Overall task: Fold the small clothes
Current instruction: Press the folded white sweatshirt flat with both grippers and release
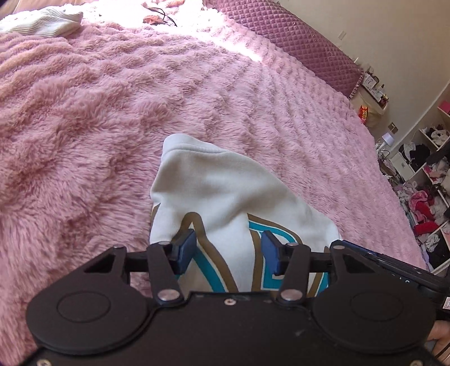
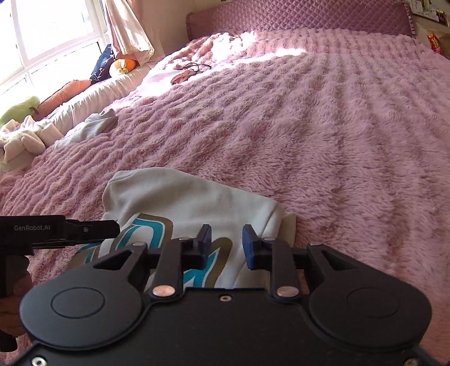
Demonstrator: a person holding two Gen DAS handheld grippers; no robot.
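Note:
A small white garment with a teal and gold print lies bunched on the pink fluffy bedspread. My left gripper hovers over its near part with jaws apart and nothing between the blue pads. In the right wrist view the same garment lies under my right gripper, whose jaws are also apart over the printed cloth. The left gripper's body shows at the left edge of the right wrist view. The right gripper's body shows at the right of the left wrist view.
A striped cloth lies at the far left of the bed. A quilted purple headboard runs along the back. Shelves full of clothes stand to the right. Cushions and soft toys line the window seat.

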